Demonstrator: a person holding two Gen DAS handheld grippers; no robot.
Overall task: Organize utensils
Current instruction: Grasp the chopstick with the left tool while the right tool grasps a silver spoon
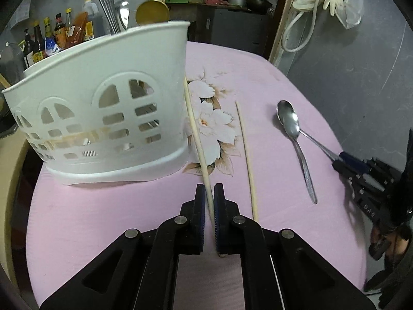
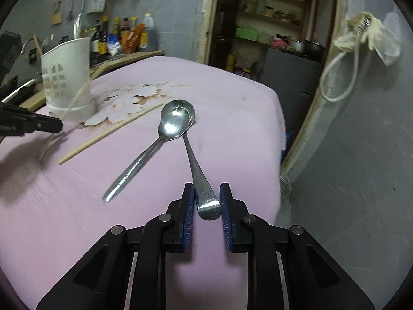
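My left gripper (image 1: 209, 192) is shut on a wooden chopstick (image 1: 196, 134) that points forward past the white utensil basket (image 1: 98, 108). A second chopstick (image 1: 245, 152) lies on the pink cloth to its right; it also shows in the right wrist view (image 2: 111, 134). Two steel spoons lie with bowls overlapping. My right gripper (image 2: 207, 196) has its pads on both sides of the handle end of the larger spoon (image 2: 196, 165), jaws partly open with small gaps. The smaller spoon (image 2: 144, 160) lies to its left. The basket (image 2: 67, 77) stands at the far left.
The pink flowered cloth (image 1: 271, 77) covers a rounded table; its right edge (image 2: 280, 139) drops off near a grey wall. Sauce bottles (image 1: 49, 33) stand behind the basket, which holds metal utensils (image 1: 108, 13). A doorway with shelves lies beyond.
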